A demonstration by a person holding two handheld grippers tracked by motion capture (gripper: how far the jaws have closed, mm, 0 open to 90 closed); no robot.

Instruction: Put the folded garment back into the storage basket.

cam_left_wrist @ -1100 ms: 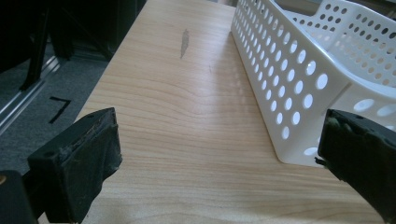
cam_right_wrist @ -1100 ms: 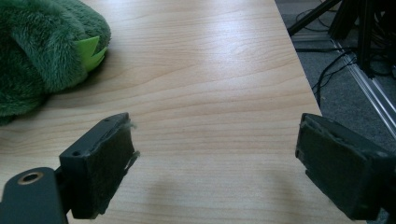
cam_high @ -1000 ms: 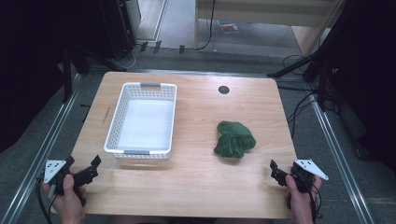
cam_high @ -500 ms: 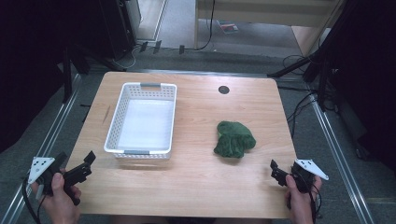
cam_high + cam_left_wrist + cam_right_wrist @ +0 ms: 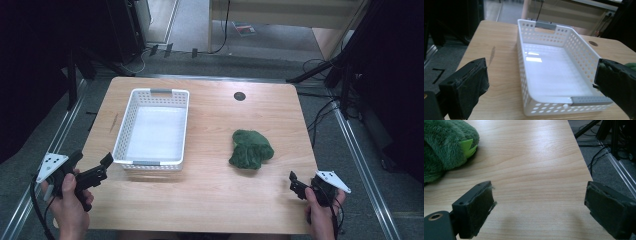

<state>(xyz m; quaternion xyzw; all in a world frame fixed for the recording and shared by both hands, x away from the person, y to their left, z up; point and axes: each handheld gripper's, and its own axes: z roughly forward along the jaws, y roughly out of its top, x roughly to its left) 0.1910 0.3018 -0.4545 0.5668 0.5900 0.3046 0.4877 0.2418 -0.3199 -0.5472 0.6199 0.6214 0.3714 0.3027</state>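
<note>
A white perforated basket [image 5: 131, 120] stands empty on the left half of the wooden table [image 5: 210, 200]. A green plush toy [image 5: 251, 149] lies right of the table's middle. My left gripper [image 5: 104, 167] hovers open at the near left corner, jaws pointing at the basket's near end. In the left gripper view, the basket [image 5: 581, 53] lies between and beyond the wide-apart jaws of that gripper [image 5: 541, 67]. My right gripper [image 5: 294, 184] is open at the near right corner, short of the toy. In the right gripper view, the plush toy [image 5: 446, 147] lies ahead left of that gripper [image 5: 539, 190].
A small dark round grommet [image 5: 239, 96] sits in the tabletop near the far edge. Metal rails and cables run along the floor on both sides of the table. Bare wood stretches between the basket and the toy.
My left gripper drew left and off the table's edge, then came back a little toward the basket. The right gripper, basket and toy have stayed put.
</note>
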